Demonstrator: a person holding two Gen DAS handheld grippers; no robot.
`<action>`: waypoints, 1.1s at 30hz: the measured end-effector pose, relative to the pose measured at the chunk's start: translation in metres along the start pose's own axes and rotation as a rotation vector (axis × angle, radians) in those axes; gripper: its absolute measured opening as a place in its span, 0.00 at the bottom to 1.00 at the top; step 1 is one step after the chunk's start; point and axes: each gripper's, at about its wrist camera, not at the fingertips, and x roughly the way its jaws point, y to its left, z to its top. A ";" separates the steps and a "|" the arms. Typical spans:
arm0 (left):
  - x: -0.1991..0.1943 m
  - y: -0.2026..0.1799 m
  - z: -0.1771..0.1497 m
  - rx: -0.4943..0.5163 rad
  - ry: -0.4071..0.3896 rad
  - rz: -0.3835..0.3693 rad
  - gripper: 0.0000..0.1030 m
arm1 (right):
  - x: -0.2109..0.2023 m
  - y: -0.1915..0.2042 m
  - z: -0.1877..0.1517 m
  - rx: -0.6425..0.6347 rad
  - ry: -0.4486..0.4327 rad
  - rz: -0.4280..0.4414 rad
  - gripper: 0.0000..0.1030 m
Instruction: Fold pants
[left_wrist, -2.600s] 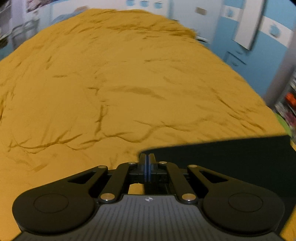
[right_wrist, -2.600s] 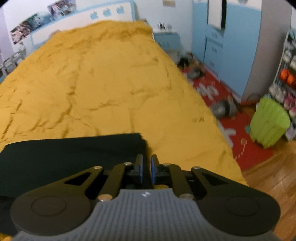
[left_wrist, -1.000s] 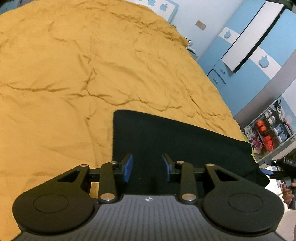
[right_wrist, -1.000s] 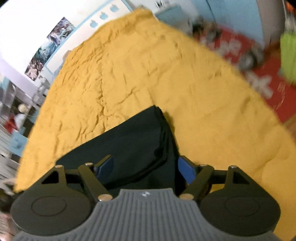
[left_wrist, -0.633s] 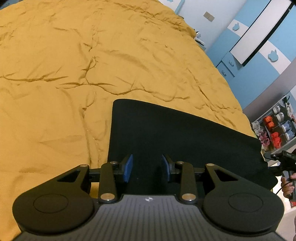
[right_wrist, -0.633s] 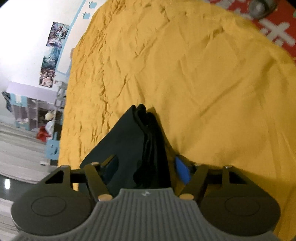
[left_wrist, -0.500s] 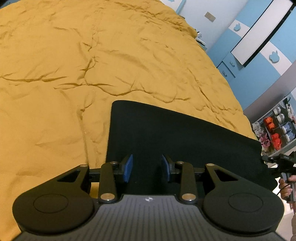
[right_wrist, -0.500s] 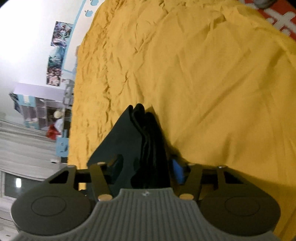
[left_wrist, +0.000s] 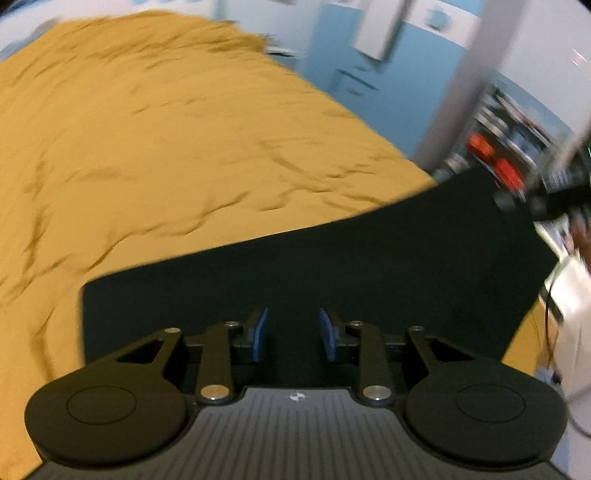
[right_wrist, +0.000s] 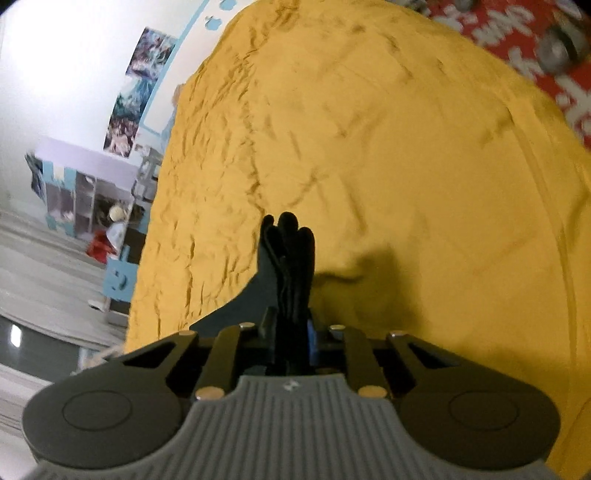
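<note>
The black pants (left_wrist: 332, 266) lie folded into a long band on the mustard bedspread (left_wrist: 166, 147). My left gripper (left_wrist: 293, 334) is open, its blue pads either side of the pants' near edge, close to the left end. My right gripper (right_wrist: 290, 339) is shut on the stacked right end of the pants (right_wrist: 288, 254), whose folded layers stand up edge-on between the fingers. The right gripper also shows in the left wrist view (left_wrist: 546, 199), blurred, at the pants' raised far right corner.
The bedspread (right_wrist: 369, 147) stretches far ahead. A blue wardrobe (left_wrist: 369, 74) and a cluttered shelf (left_wrist: 509, 147) stand beyond the bed's right side. A red rug (right_wrist: 535, 55) lies on the floor. A shelf unit (right_wrist: 85, 192) stands by the far wall.
My right gripper has closed on the right end of the pants and that end now stands raised. My left gripper has stayed open and shifted, with the view swinging to the right.
</note>
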 end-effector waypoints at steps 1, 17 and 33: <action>0.004 -0.010 0.002 0.033 0.003 -0.026 0.30 | -0.008 0.009 0.000 -0.024 0.000 -0.015 0.10; 0.036 -0.060 -0.007 0.200 0.077 -0.036 0.17 | -0.015 0.086 -0.001 -0.113 -0.006 -0.121 0.10; -0.125 0.065 -0.024 -0.057 -0.170 0.114 0.17 | 0.032 0.237 -0.017 -0.206 0.017 -0.200 0.09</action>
